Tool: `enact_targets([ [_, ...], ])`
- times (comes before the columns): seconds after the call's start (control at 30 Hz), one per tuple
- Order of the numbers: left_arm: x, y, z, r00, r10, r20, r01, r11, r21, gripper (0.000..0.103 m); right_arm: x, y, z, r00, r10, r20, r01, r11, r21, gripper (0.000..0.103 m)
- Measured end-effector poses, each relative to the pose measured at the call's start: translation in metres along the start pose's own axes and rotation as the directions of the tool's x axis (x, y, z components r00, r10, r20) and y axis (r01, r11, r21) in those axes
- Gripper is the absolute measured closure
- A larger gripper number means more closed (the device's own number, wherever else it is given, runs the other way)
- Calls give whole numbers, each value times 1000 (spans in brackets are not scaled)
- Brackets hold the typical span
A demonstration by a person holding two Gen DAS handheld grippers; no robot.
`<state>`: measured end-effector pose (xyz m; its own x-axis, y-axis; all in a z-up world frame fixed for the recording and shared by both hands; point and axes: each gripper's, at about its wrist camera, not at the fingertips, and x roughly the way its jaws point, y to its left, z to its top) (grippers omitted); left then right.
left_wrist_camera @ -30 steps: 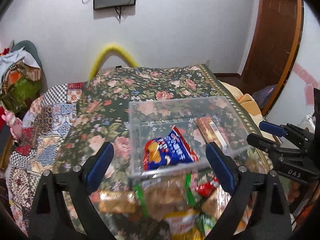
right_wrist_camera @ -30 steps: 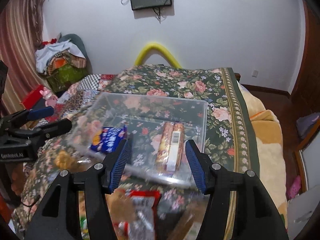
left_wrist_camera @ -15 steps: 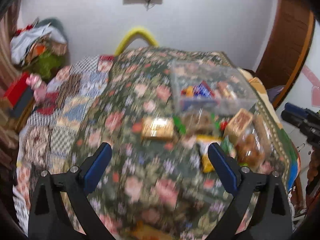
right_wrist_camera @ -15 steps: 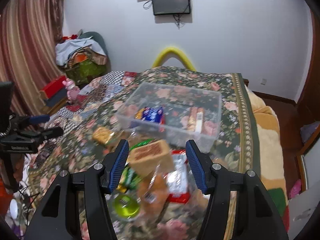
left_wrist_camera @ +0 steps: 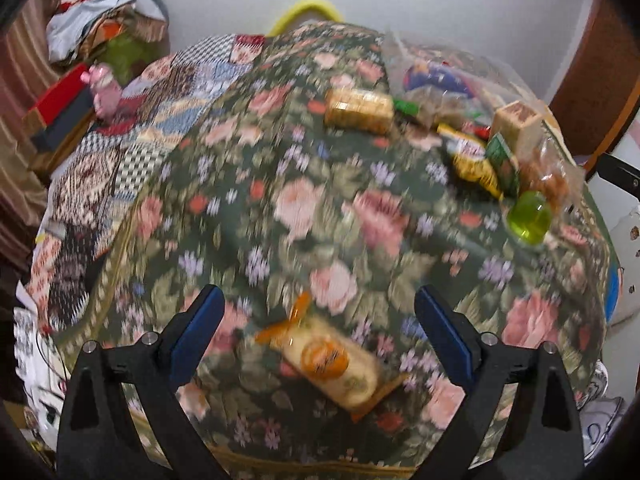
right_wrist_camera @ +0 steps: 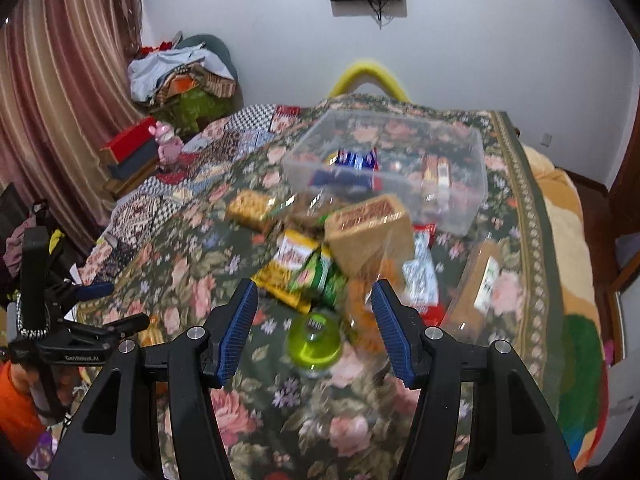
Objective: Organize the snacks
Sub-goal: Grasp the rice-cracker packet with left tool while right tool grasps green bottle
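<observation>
A clear plastic box [right_wrist_camera: 460, 184] stands on the floral cloth and holds a blue snack bag [right_wrist_camera: 356, 160] and a biscuit pack [right_wrist_camera: 436, 170]. A heap of snacks lies in front of it: a brown carton [right_wrist_camera: 368, 232], a yellow packet [right_wrist_camera: 292, 264], a green jelly cup [right_wrist_camera: 314, 344]. My right gripper [right_wrist_camera: 314, 330] is open over the jelly cup. My left gripper [left_wrist_camera: 318, 338] is open and empty above a cream wrapped snack with an orange mark [left_wrist_camera: 332, 360]. The left view also shows the jelly cup [left_wrist_camera: 528, 218] and a golden biscuit pack [left_wrist_camera: 358, 111].
The table [left_wrist_camera: 248, 208] carries a floral cloth and a patchwork cloth [left_wrist_camera: 132, 132] on its left. A red box and a pink toy [right_wrist_camera: 166, 144] sit beyond the left edge. The left gripper also shows at the left of the right wrist view [right_wrist_camera: 96, 320].
Both grippers have pulled back from the clear box toward the near side of the table. The left one swung left and now hangs over the cream wrapped snack. Both stayed open.
</observation>
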<state>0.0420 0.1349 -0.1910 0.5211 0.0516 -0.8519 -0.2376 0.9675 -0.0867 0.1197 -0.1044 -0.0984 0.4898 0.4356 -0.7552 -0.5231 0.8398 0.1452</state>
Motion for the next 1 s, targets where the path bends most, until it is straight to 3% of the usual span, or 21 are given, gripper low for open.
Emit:
enact_targets([
  [0.2,15,14,-31,996,-54,-74,48,996,-78,20,13,7,-17,997,25,-66,-24,1000,14,47],
  [0.33,25,17,-44,986,-122,-114,111,989,-101,23,28,12,-24,993,25,-116,-23,1000,15,51],
  [0.47,32,17,-47,981,-151,-120,137,984,-116,27,44,13,-26,987,27,-158,-22,999,32,60],
  [0.63,45,21,-47,973,-193,-129,171,971,-165,36,57,9,-26,983,-9,-183,17,999,39,61],
  [0.73,47,22,-46,978,-176,-116,158,976,-153,43,63,8,-25,980,-26,-196,34,999,42,61],
  [0.83,45,21,-47,981,-168,-97,154,979,-137,51,69,7,-25,978,-43,-205,53,998,41,61],
  [0.97,41,24,-46,975,-208,-78,195,970,-146,70,78,6,-22,974,-55,-222,67,997,44,60],
  [1.0,39,25,-45,976,-204,-72,192,971,-140,70,80,7,-21,973,-57,-222,69,997,46,60],
])
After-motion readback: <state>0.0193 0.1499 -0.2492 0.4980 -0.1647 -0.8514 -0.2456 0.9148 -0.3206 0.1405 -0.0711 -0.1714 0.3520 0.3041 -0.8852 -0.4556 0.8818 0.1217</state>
